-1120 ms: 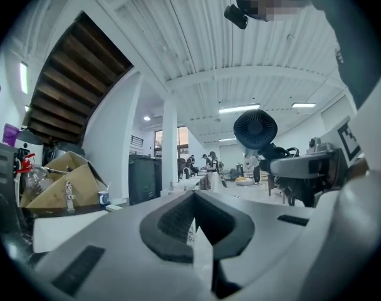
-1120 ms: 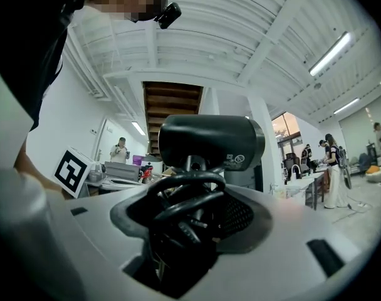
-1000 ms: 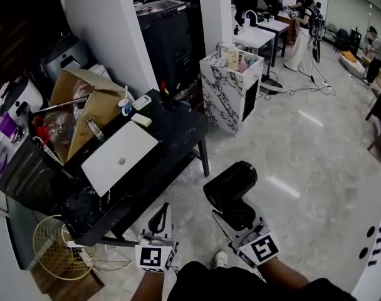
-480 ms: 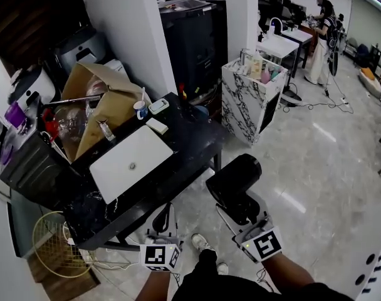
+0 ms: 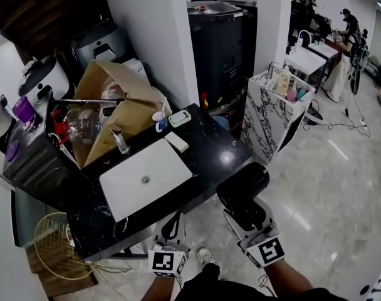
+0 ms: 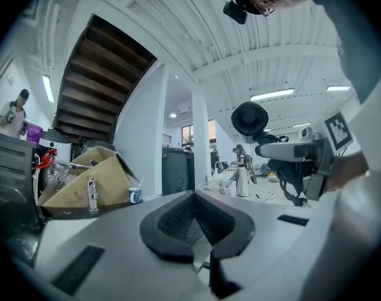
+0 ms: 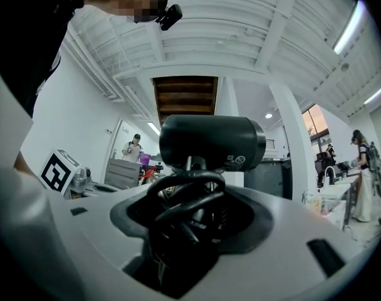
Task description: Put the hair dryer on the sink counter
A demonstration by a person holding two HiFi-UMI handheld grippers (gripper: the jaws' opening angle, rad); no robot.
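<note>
Right gripper clamped on hair dryer handle, cord bunched between jaws. Left gripper jaws together, nothing between. One hair dryer: black, fat round barrel, held in air near corner of sink counter. One white basin, one cup beyond. Versus earlier frames: counter closer, dryer nearer its edge.

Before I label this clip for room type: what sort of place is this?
Probably an open workshop hall with mock bathroom set-ups, not a home: a black sink counter, a second marble vanity, people working beyond.
</note>
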